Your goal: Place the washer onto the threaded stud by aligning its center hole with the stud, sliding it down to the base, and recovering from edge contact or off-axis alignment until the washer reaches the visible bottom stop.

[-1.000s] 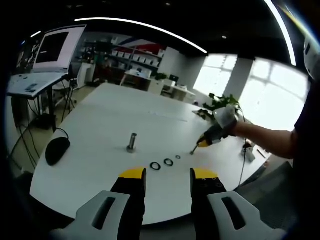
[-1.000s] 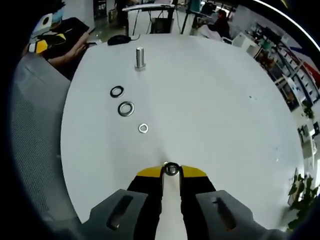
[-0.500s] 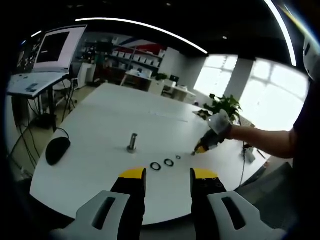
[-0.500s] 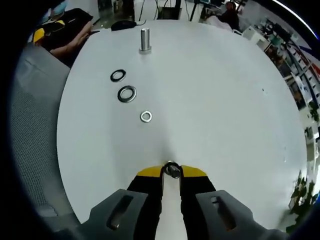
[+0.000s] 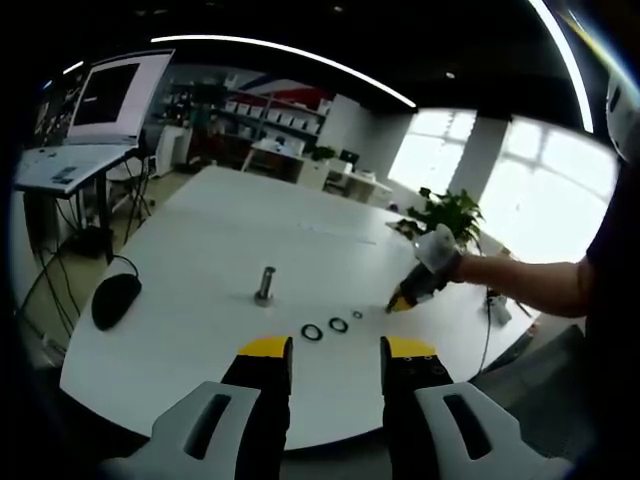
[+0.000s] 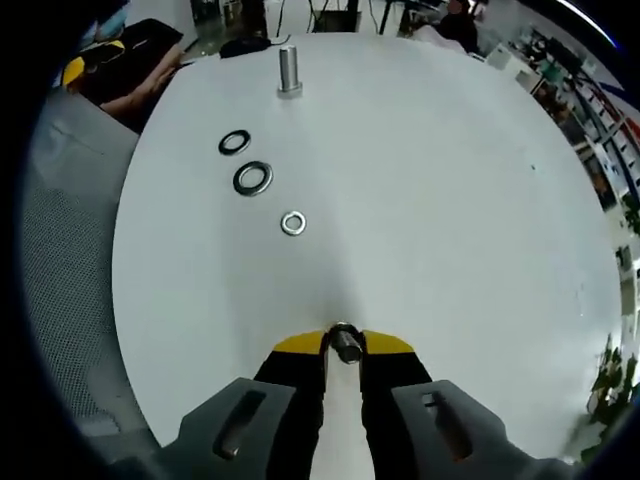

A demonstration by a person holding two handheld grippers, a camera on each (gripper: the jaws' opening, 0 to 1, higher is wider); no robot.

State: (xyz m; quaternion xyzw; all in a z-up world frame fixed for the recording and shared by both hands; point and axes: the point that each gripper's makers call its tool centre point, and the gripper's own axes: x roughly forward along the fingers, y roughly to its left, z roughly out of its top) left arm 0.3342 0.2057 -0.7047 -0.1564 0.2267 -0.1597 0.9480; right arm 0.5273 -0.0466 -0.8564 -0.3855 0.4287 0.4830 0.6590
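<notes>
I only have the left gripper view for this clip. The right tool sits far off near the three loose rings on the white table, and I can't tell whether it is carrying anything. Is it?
Observer: Yes. In the right gripper view, the right tool is shut on a small silver metal washer pinched between its yellow tips.
Operator: Are the three loose rings all alike?
Observer: No. The one nearest the upright grey threaded stud is a black ring, the middle one is a larger silver washer, and the last is a small pale washer.
Operator: Anything already on the stud?
Observer: Its shaft looks bare above the wider base; no washer is threaded on it.
</notes>
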